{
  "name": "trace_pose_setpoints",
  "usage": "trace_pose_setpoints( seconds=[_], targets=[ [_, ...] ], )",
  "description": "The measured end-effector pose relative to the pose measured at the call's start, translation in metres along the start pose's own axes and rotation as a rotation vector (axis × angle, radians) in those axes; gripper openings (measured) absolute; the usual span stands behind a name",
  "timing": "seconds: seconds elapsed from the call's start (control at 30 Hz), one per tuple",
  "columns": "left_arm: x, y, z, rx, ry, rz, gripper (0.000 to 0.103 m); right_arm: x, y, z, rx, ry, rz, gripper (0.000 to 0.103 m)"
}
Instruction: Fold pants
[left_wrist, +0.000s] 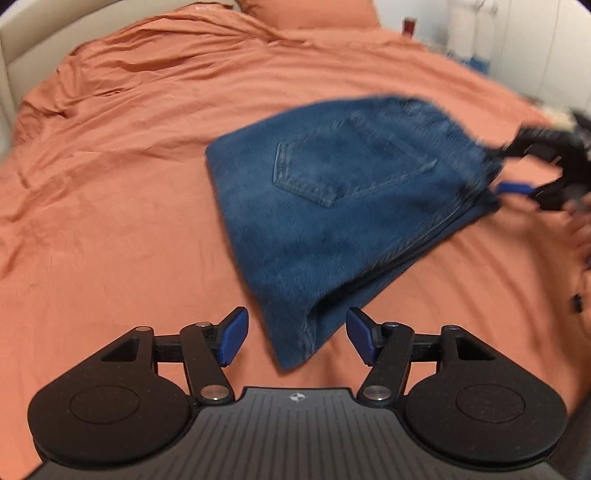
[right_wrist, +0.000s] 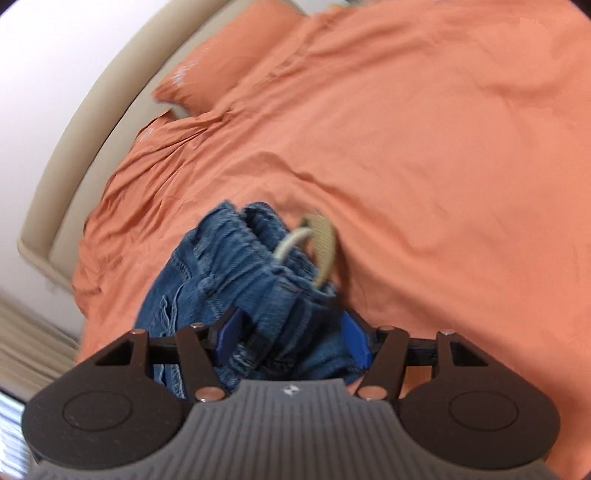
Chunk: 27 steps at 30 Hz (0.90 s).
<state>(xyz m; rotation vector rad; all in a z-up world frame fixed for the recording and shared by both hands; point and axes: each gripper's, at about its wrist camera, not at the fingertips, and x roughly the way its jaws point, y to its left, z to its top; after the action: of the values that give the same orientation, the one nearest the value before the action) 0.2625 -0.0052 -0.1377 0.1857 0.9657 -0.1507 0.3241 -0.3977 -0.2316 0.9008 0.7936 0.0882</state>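
The blue denim pants (left_wrist: 343, 206) lie folded into a thick bundle on the orange bedspread (left_wrist: 129, 184), back pocket up. My left gripper (left_wrist: 297, 338) is open, its blue pads on either side of the bundle's near corner without touching it. My right gripper (left_wrist: 495, 173) is at the bundle's right end, at the waistband. In the right wrist view the right gripper (right_wrist: 291, 341) is open around the gathered waistband (right_wrist: 258, 266), with a beige drawstring (right_wrist: 291, 243) and a tan label showing; the denim fills the gap between the pads.
Orange pillows (right_wrist: 221, 74) lie at the head of the bed by a beige padded headboard (right_wrist: 74, 147). Wrinkled bedspread stretches to the left (left_wrist: 92, 110). White furniture and small items (left_wrist: 469, 33) stand beyond the bed's far right edge.
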Motion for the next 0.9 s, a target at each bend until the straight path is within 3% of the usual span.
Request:
trace_pose_setpoints(
  seconds=[0.03,0.1,0.17,0.23,0.27,0.33,0.47,0.57,0.63,0.67,0.7,0.8,0.9],
  targets=[
    [0.005,-0.004,0.000,0.008,0.003,0.033,0.064,0.003,-0.004,0.000,0.021,0.011,0.018,0.058],
    [0.012,-0.006,0.002,-0.002,0.008,0.082,0.042,0.004,-0.005,0.001,0.022,0.005,0.025,0.053],
    [0.013,-0.002,0.007,-0.019,0.030,0.070,0.021,0.004,-0.004,0.005,0.026,0.010,0.040,0.030],
    [0.012,-0.002,0.013,0.006,0.042,0.080,0.009,0.000,0.000,0.009,0.019,0.003,0.078,0.023],
    [0.010,-0.007,0.014,0.060,0.042,0.115,0.007,-0.004,0.001,0.011,0.012,-0.005,0.090,0.014],
    [0.004,-0.018,0.017,0.157,0.040,0.157,0.004,-0.008,0.004,0.012,0.013,-0.005,0.109,0.011],
    [0.013,-0.021,0.014,0.234,0.098,0.191,0.004,-0.006,0.005,0.004,-0.038,0.011,0.005,0.010],
    [0.037,-0.022,-0.008,0.321,0.196,0.228,0.000,0.005,-0.002,-0.002,-0.045,0.036,-0.045,0.009],
    [0.057,-0.014,-0.032,0.410,0.285,0.400,0.000,0.006,-0.002,-0.001,-0.070,0.022,-0.068,0.009],
    [0.059,-0.003,-0.042,0.405,0.307,0.436,0.000,0.007,-0.003,0.000,-0.070,0.023,-0.066,0.009],
    [0.052,0.010,-0.047,0.351,0.315,0.419,0.000,0.007,-0.004,0.000,-0.066,0.025,-0.062,0.009],
    [0.021,0.028,-0.046,0.231,0.257,0.374,0.000,0.007,-0.003,-0.001,-0.072,0.023,-0.062,0.010],
    [0.007,0.027,-0.036,0.213,0.229,0.385,0.000,0.007,-0.001,-0.001,-0.083,0.023,-0.068,0.012]
  ],
)
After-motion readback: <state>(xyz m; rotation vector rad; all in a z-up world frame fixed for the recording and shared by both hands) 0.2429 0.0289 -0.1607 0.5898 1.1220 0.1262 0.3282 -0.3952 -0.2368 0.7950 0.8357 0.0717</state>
